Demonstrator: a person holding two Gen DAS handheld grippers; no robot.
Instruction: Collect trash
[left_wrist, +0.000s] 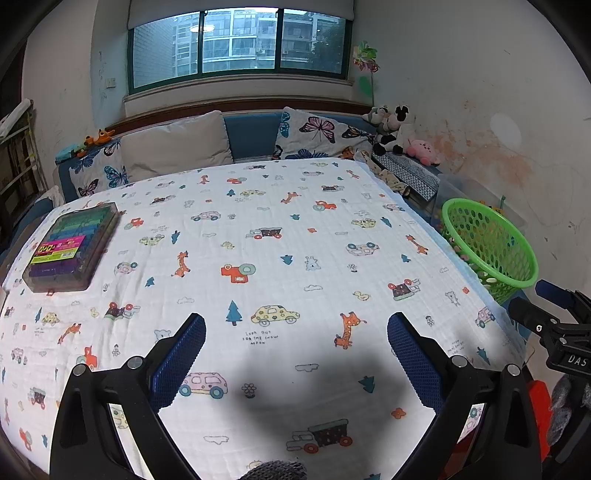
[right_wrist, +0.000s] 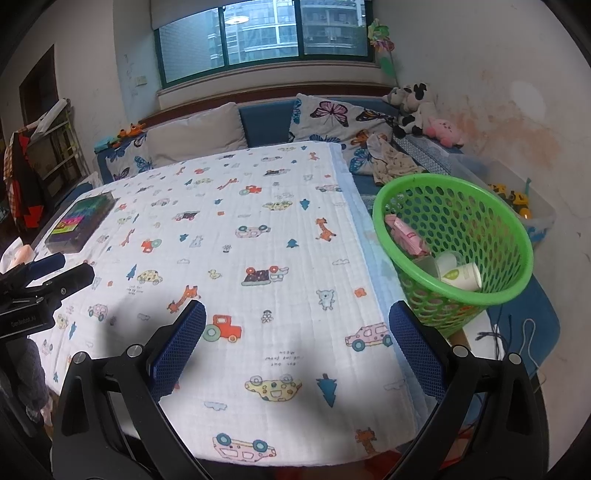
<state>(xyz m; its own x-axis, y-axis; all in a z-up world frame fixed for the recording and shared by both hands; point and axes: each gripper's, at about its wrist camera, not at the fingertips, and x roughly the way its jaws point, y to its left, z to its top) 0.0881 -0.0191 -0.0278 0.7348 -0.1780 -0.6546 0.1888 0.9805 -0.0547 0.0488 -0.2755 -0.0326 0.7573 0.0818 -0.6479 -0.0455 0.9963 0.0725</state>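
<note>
A green perforated basket (right_wrist: 491, 236) stands off the table's right edge, tilted toward me. It holds paper cups (right_wrist: 461, 275) and pink wrappers (right_wrist: 406, 236). In the left wrist view the basket (left_wrist: 517, 258) shows at the right. My left gripper (left_wrist: 295, 325) is open and empty above the near part of the table. My right gripper (right_wrist: 297, 314) is open and empty above the table's near right part, left of the basket. Each gripper also shows at the edge of the other's view: the right one (left_wrist: 554, 325), the left one (right_wrist: 40, 284).
The table wears a white cloth (left_wrist: 280, 229) printed with cars and giraffes. A box of coloured markers (left_wrist: 70, 247) lies at its far left. Behind are cushions (left_wrist: 177, 147), plush toys (left_wrist: 399, 133) and a clear toy bin (right_wrist: 517, 199) by the wall.
</note>
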